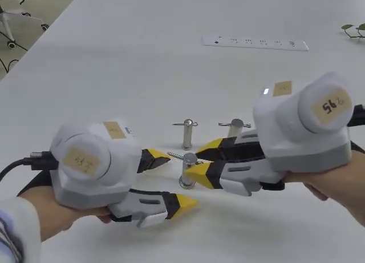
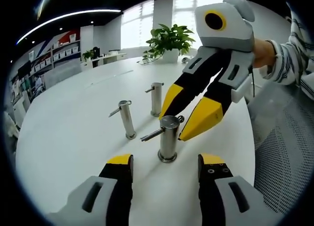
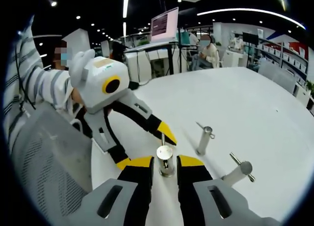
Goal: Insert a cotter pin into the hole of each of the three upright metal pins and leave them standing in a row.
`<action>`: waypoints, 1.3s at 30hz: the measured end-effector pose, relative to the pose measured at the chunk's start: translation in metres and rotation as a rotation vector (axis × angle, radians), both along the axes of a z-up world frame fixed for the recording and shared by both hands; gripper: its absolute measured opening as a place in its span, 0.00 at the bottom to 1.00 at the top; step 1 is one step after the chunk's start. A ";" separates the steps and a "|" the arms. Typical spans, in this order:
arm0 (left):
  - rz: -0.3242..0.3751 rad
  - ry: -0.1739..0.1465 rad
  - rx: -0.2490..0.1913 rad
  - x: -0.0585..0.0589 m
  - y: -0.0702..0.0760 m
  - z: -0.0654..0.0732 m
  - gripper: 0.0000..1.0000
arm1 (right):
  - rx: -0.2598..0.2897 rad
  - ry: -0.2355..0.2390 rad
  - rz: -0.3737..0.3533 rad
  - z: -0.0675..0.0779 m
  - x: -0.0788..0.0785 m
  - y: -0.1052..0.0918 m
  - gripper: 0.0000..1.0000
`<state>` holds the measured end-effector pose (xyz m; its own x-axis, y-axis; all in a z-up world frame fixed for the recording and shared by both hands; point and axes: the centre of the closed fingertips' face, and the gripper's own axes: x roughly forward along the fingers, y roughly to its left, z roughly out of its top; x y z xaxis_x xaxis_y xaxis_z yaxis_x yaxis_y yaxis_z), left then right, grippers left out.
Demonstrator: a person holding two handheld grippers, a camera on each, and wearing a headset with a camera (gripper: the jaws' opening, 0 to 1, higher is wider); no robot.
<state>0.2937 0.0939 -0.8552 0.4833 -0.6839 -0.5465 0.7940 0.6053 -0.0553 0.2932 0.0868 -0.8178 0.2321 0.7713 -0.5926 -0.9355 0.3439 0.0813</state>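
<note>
Left hand-held gripper (image 2: 166,160) spread; right hand-held gripper (image 3: 165,162) flanks cylindrical steel pin (image 2: 168,138), grip unclear.

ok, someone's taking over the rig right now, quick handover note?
Left gripper: open, jaws either side of the nearest metal pin, not touching it.
Right gripper: jaws close around the looped end of that pin's cotter pin; can't tell if it's gripped.
Second metal pin and third metal pin: upright, each with a cotter pin through.
Done: all three appear pinned.
Left: check the last one is seated, let go, and line the pins up. They look more like a triangle than a row.
</note>
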 end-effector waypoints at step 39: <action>0.100 0.012 -0.076 -0.004 0.020 0.022 1.00 | -0.069 -0.031 0.057 -0.013 0.004 0.011 0.16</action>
<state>0.2895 0.1135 -0.8336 0.5449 -0.6722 -0.5013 0.7287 0.6753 -0.1135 0.2968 0.0974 -0.8305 0.2082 0.7414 -0.6379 -0.9553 0.2942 0.0301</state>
